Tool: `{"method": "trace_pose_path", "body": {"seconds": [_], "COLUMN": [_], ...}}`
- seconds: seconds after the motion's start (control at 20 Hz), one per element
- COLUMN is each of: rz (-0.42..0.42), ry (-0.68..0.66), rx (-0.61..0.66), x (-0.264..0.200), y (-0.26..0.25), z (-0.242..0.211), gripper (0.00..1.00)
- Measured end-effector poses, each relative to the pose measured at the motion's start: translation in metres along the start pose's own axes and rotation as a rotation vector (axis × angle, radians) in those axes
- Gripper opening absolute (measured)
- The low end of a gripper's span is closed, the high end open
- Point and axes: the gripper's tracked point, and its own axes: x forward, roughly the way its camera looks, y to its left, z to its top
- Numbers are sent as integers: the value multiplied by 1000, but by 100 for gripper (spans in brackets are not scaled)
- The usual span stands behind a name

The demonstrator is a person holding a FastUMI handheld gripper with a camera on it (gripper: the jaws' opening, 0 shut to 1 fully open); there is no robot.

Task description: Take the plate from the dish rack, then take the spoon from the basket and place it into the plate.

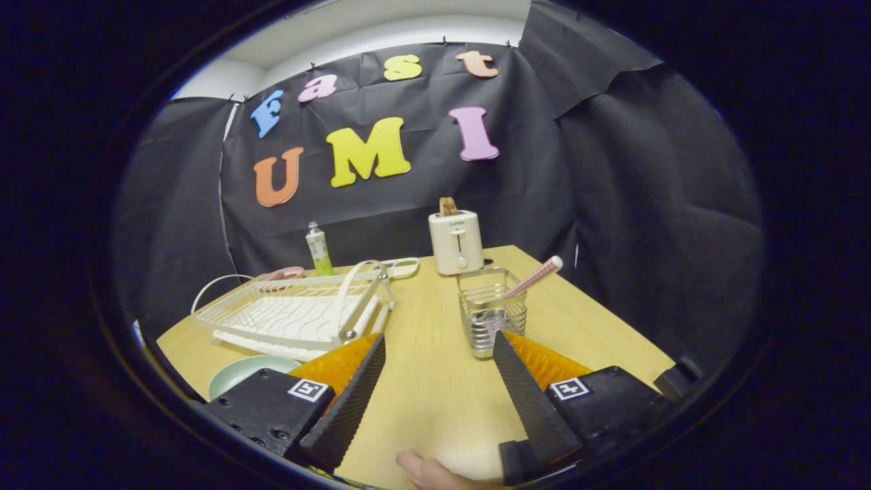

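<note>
The pale green round plate (248,373) lies on the table — out of the white wire dish rack (299,316). The gripper (439,344) gapes wide, empty; next, the pink-handled spoon (534,278) in the wire basket (491,313) — likely a narrow pinch.

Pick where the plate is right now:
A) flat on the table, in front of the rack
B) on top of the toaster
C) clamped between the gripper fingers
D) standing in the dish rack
A: the pale green plate lies flat on the table in front of the dish rack, beside one finger of the open gripper, which holds nothing.
</note>
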Motion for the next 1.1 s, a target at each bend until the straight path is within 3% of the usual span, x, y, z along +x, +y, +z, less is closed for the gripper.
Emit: {"method": "trace_pose_path", "body": {"seconds": [0.2, 0.4, 0.6, 0.75, 0.85, 1.1], "rz": [-53, -55, -79, -16, -28, -46], "ry": [-20, -79, -89, -102, -127, -194], "rx": [10, 130, 90, 129, 88, 0], "x": [32, 58, 89, 84, 86, 65], "y": [-38, -56, -59, -46, -46, -26], "z": [20, 43, 43, 50, 54, 79], "gripper": [100, 94, 63, 38, 19, 16]}}
